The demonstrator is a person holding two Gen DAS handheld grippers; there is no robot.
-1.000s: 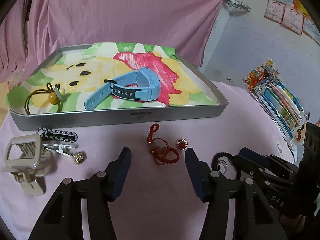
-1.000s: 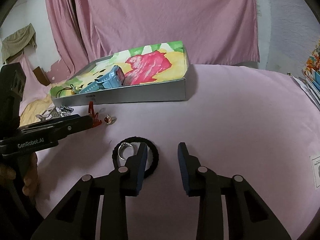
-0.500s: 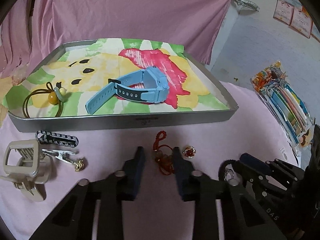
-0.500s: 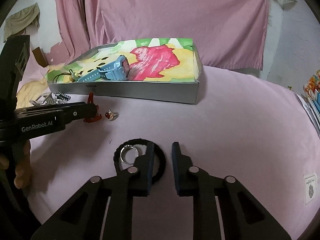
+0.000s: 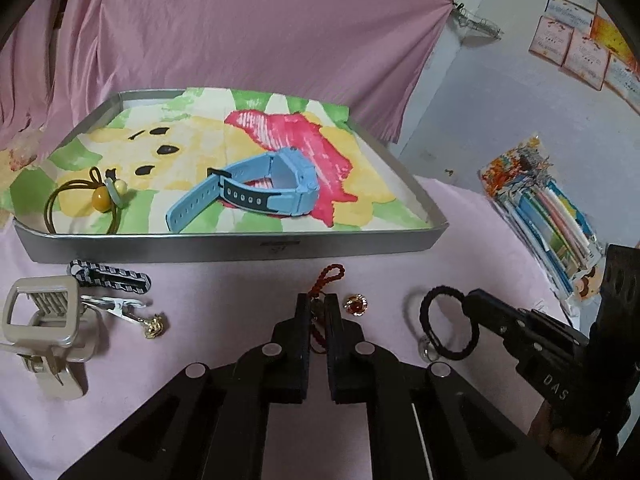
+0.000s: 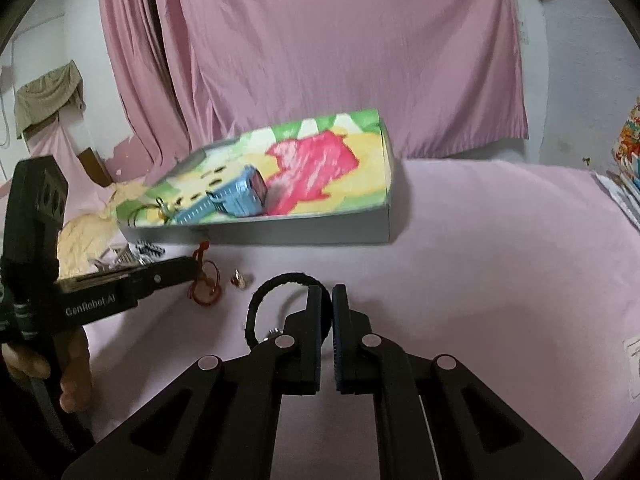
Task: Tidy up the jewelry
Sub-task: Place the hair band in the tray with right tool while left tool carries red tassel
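The red knotted-cord bracelet with dull beads (image 5: pixel 320 312) lies just in front of the shallow grey metal tray (image 5: pixel 240 245), where the left gripper (image 5: pixel 317 308) has its jaws closed on the limp cord, presumably to lift it into the tray. Beside it, farther from the tray's front wall, the right gripper (image 6: pixel 324 300) pinches the fuzzy black elastic hair loop (image 6: pixel 276 284), a small silver ring (image 5: pixel 426 354) dangling from it. Inside the tray, on its bright painted paper lining, rest a glossy blue plastic watch (image 5: pixel 256 192) and an olive hair tie with yellow beads (image 5: pixel 94 200), which suggests the tray is the collecting place.

A home room: pink sheet (image 5: pixel 240 32) draped, wall certificates (image 5: pixel 580 52).
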